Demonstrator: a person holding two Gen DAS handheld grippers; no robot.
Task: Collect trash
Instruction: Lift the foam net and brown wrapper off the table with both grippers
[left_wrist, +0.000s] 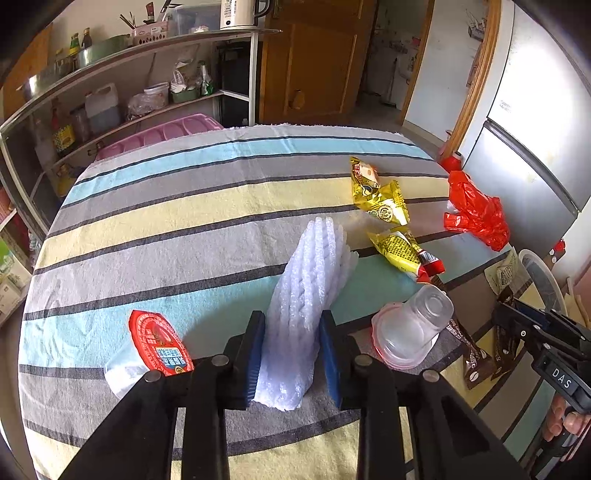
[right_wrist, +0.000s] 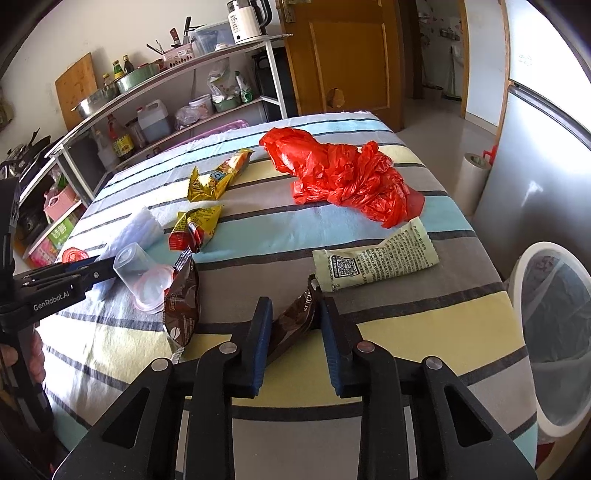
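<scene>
Trash: wrappers, cups and bags scattered over striped tablecloth (left_wrist: 155, 206).
Foam net (left_wrist: 306, 306): white, lying between left gripper (left_wrist: 293, 363) pads; both blue pads touch its sides, jaws partly closed on it.
Brown wrapper (right_wrist: 295, 321): between right gripper (right_wrist: 293, 341) fingers, jaws narrowed around it; cannot tell if firmly pinched.
Second brown wrapper (right_wrist: 183, 308): just left of right gripper, on the cloth.
Clear cup (left_wrist: 413, 328): on its side, just right of foam net.
Red-lid cup (left_wrist: 147, 347): tipped over, left of left gripper.
Yellow wrappers (left_wrist: 378, 195): two, beyond clear cup.
Red plastic bag (right_wrist: 340, 173): crumpled, far side of table.
Pale green sachet (right_wrist: 376, 262): flat, near right edge.
Bin (right_wrist: 554, 332): white rim, lined, beside table on right.
</scene>
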